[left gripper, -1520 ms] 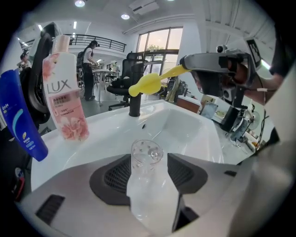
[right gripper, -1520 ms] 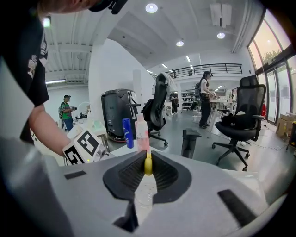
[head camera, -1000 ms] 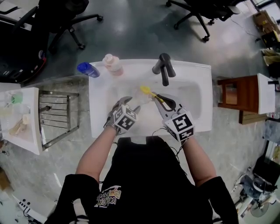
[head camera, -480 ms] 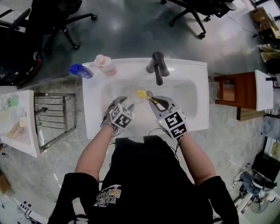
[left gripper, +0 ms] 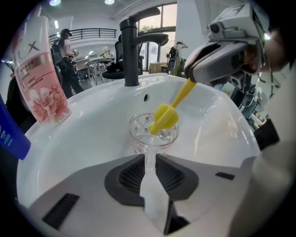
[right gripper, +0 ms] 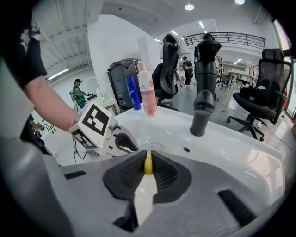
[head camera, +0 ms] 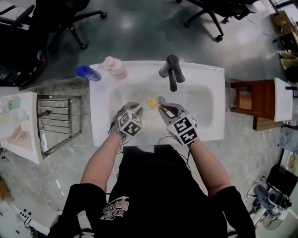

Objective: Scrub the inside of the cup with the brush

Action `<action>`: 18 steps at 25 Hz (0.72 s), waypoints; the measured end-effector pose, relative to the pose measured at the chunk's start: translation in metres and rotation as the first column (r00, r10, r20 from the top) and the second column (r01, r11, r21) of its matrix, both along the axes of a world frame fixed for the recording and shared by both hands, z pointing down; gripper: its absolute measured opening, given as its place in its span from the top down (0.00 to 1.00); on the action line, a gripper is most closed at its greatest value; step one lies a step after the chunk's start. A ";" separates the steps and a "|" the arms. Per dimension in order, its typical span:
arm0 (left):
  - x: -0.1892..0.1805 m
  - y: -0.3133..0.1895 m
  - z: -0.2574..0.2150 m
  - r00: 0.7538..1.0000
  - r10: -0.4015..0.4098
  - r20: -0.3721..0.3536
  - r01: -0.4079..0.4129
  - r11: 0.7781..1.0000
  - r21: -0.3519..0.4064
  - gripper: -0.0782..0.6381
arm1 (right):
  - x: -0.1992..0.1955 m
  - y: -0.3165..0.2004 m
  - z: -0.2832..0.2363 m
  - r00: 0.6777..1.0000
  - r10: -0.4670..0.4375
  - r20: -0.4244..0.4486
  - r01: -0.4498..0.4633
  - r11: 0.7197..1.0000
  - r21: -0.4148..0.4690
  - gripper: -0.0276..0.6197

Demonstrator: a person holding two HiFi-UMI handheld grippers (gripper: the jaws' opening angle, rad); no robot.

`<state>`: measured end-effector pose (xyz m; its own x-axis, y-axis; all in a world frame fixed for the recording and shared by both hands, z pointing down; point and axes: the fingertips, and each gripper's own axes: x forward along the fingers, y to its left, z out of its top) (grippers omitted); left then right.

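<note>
Left hand-held gripper point(left gripper: 149, 159): I read its jaws as nearly together, pinching the near wall of the cup point(left gripper: 138, 126); they have just been closing, and the clear plastic sits between the pads.
Right hand-held gripper point(right gripper: 148, 173): clamped on the thin handle of the brush point(left gripper: 165, 116), pads tight on both sides of it.
My two hands: side by side over the front of the sink point(head camera: 205, 74), left gripper's marker cube just left of the right one's.
Cup: clear, inside the white basin, close to the middle, just ahead of the left jaws; its round mouth faces back up toward the left gripper view.
Brush: yellow, slanting down from the right gripper, head at the cup's mouth and partly inside it (how deep, I cannot tell from here).
Sink: white, the basin glossy around the cup.
Faucet point(head camera: 172, 72): dark, on the back rim, spout reaching over the basin beyond the cup.
Pink bottle point(head camera: 115, 66): upright on the back-left corner of the rim.
Blue bottle point(head camera: 87, 73): just left of the pink one, at the sink's edge.
Metal rack point(head camera: 58, 123): left of the sink, well apart from my hands.
Wooden stand point(head camera: 247, 100): right of the sink.
Office chairs point(head camera: 219, 14): farthest off, on the grey floor behind the sink.
</note>
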<state>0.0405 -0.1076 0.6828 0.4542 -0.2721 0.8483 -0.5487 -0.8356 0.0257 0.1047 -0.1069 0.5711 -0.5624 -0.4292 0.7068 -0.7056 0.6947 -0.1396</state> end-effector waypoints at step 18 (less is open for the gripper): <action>-0.003 -0.003 -0.009 0.996 0.004 -0.094 -0.002 1.000 0.020 0.82 | -0.035 -0.009 0.018 0.997 -0.077 -0.016 0.077 0.997 -0.019 0.90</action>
